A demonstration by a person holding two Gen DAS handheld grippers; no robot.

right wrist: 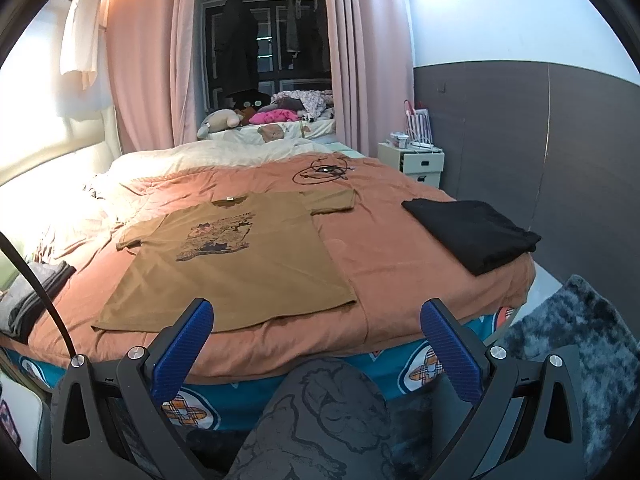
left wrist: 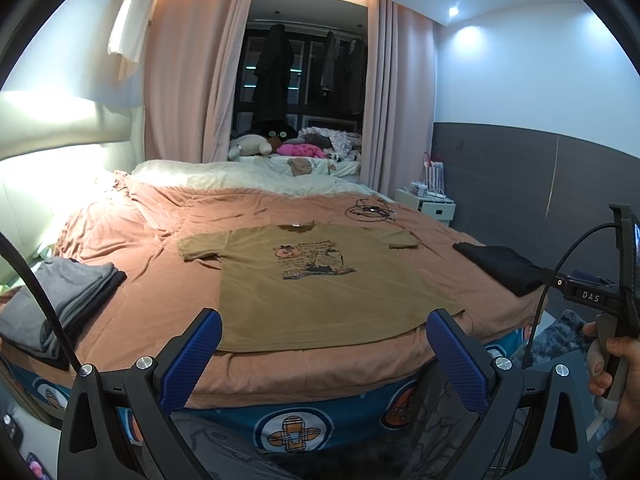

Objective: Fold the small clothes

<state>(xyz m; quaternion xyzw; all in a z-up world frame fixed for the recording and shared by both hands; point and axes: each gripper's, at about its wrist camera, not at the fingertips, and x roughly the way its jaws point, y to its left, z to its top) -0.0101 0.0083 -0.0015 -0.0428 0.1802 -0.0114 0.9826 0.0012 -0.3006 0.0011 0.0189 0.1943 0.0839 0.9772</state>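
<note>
Both jaws spread wide, ribbed blue pads before flat, smooth tan T-shirt.

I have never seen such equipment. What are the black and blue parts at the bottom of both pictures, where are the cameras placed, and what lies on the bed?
There is no robot here. A person holds one pair of tongs in each hand, and each pair carries a wide-angle camera looking forward along its two blue fingers. One picture comes from the left tongs, the other from the right tongs. Both are open and hold nothing. In the left picture you also see the person's right hand gripping the other handle. On the bed a brown T-shirt lies spread flat, print upward. A folded black garment lies to its right, a grey folded pile to its left, and a cable behind.
</note>
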